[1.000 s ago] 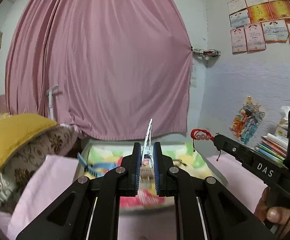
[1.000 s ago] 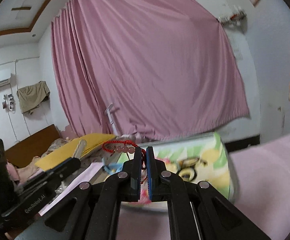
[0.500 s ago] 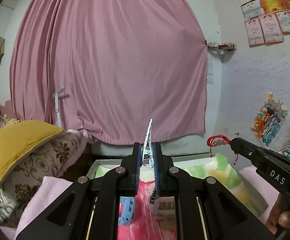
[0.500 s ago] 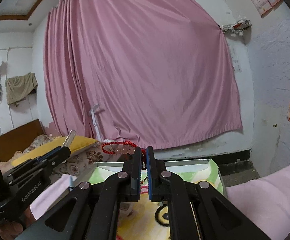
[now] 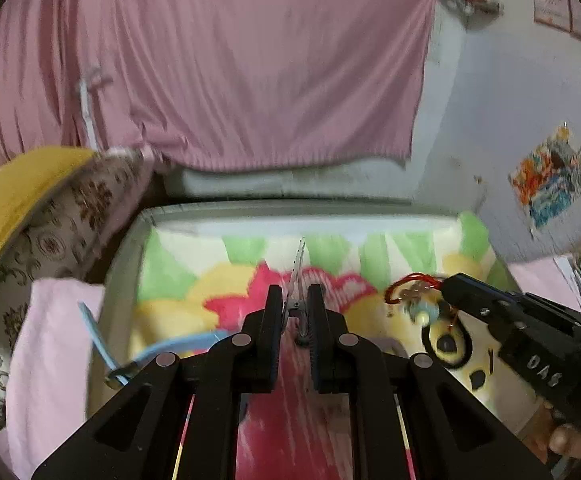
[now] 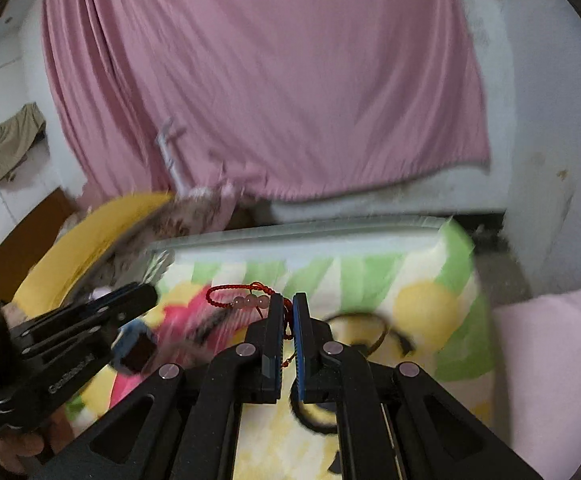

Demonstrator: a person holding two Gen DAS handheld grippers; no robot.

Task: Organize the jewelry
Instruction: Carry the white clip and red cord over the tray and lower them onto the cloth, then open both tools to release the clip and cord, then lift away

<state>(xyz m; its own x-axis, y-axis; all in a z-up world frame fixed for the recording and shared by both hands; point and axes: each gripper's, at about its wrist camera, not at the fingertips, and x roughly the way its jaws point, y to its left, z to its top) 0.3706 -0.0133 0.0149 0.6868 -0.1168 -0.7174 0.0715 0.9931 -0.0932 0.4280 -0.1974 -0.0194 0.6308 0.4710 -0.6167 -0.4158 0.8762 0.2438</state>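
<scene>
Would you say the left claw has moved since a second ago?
Yes. The left claw, shut on the metal hair clip, has tipped downward: the clip's tip was against the pink curtain and now lies over the colourful tray.

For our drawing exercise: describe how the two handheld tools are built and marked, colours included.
Both are black, with angular linkage arms and round silver pivot pins. The left tool and the right tool have blue ribbed pads. White lettering marks their sides.

Silver hair clip [image 5: 297, 280] upright; red beaded cord bracelet [image 6: 246, 298] dangling.
</scene>
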